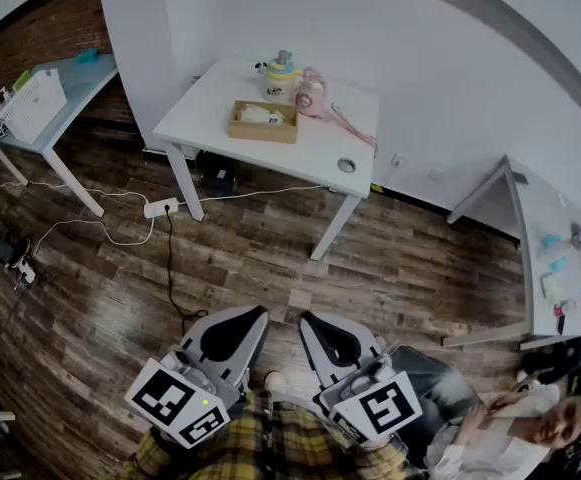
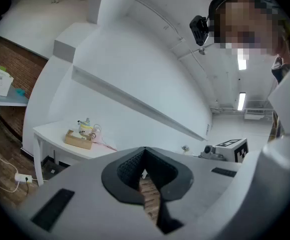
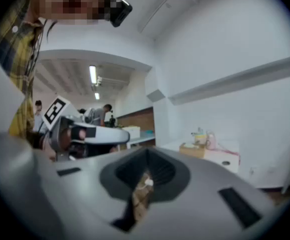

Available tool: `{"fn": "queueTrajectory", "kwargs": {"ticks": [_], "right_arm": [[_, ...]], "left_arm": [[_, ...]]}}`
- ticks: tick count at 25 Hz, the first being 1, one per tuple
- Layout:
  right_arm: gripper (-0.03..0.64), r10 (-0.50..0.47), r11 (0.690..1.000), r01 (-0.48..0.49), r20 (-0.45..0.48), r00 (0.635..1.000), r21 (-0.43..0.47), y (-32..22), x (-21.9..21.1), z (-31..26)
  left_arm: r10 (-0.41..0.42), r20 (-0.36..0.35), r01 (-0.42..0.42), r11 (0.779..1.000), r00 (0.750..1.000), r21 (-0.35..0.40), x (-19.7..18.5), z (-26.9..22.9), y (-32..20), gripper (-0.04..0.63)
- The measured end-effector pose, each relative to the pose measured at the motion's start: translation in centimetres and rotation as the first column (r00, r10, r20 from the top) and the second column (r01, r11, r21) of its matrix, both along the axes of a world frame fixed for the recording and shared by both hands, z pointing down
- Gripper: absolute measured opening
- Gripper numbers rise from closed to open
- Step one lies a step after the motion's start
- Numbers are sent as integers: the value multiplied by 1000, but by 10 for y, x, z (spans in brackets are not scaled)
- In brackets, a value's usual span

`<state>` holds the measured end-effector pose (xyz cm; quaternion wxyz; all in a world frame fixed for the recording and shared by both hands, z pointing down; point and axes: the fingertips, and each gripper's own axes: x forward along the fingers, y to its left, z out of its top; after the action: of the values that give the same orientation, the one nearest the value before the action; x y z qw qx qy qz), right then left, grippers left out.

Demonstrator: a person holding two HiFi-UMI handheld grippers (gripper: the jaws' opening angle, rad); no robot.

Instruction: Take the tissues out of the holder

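A wooden tissue holder (image 1: 263, 121) with white tissues (image 1: 255, 114) in it lies on the white table (image 1: 325, 153) across the room. It shows small in the left gripper view (image 2: 78, 139) and the right gripper view (image 3: 193, 150). My left gripper (image 1: 253, 315) and right gripper (image 1: 312, 321) hang side by side low over the wood floor, far from the table. Both are shut, jaws pressed together with nothing between them (image 2: 145, 152) (image 3: 147, 155).
A yellow and teal container (image 1: 281, 78) and a pink item (image 1: 312, 94) stand behind the holder. A power strip (image 1: 160, 208) and cables lie on the floor. Another table with a white basket (image 1: 32, 106) is at left, a third table (image 1: 545, 258) at right. A seated person (image 1: 530, 423) is at lower right.
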<state>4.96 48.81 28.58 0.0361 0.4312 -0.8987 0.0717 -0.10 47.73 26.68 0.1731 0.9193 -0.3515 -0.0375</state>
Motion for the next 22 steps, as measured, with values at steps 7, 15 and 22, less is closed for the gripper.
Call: {"fn": "queueTrajectory", "kwargs": {"ticks": [7, 15, 22], "right_arm": [[12, -12, 1000, 12, 15, 1000, -1, 8, 20, 5], [12, -24, 1000, 24, 27, 999, 16, 23, 38, 4], [12, -20, 1000, 19, 51, 998, 21, 27, 47, 2]], "left_arm": [[-29, 13, 29, 1000, 999, -1, 15, 3, 11, 6], [-65, 19, 65, 998, 998, 14, 25, 3, 25, 6], [-67, 32, 66, 997, 997, 34, 32, -3, 29, 6]]}}
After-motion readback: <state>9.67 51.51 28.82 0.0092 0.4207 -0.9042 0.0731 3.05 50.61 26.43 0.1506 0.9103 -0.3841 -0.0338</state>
